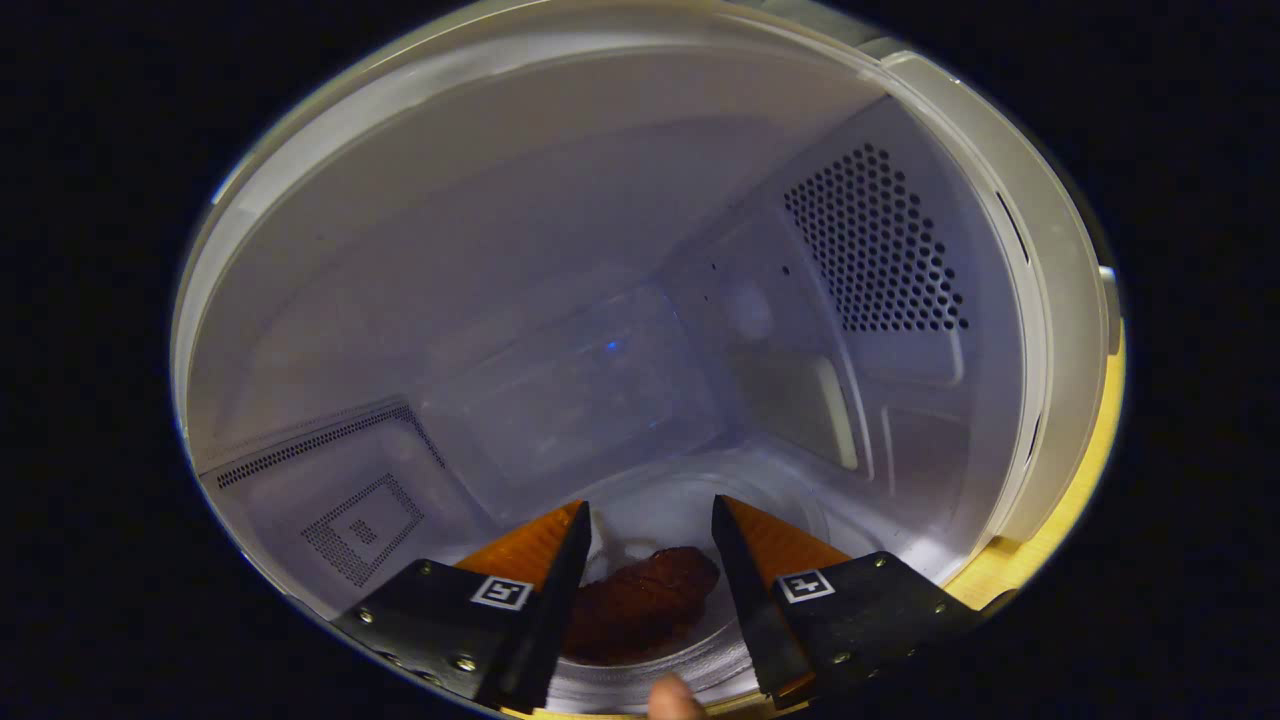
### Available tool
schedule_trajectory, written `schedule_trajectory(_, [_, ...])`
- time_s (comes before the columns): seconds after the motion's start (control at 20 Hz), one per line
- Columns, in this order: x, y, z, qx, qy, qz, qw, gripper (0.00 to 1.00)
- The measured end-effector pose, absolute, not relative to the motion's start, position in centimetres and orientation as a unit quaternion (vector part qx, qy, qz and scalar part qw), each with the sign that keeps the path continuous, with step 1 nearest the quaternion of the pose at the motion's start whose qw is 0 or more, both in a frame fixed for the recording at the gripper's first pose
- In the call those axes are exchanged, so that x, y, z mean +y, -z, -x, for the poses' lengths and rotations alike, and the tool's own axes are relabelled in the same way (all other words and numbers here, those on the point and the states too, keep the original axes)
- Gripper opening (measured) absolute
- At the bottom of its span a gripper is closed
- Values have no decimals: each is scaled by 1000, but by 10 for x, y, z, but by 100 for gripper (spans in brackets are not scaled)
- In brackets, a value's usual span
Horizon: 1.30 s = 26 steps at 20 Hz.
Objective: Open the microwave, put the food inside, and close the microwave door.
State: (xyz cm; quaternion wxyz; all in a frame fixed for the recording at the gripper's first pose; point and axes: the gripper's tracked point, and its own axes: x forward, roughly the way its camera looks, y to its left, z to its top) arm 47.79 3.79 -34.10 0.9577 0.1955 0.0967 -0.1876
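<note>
My tongs [648, 520] reach into the open microwave [600, 300], spread wide and gripping nothing, brown food [640, 605] on the glass turntable [690, 500] between them, its long axis slanting toward the right finger.

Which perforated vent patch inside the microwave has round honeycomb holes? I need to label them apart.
The large vent panel high on the wall beyond the gripper. The other two, a dotted strip and dotted squares, have fine dots.

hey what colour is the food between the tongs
Dark reddish brown, in the gripper view: the food lies between the open tongs.
</note>
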Motion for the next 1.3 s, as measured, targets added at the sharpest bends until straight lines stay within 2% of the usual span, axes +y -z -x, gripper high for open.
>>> schedule_trajectory(0.15, [44,321,-468,87,172,-163,968,78])
schedule_trajectory(0.25, [55,305,-452,87,150,-140,975,78])
schedule_trajectory(0.5, [116,260,-389,90,9,-95,991,78])
schedule_trajectory(0.7, [151,208,-320,68,-79,-79,991,78])
schedule_trajectory(1.15, [251,83,-141,-18,-279,-73,957,78])
schedule_trajectory(1.3, [304,62,-96,-47,-343,-56,937,78])
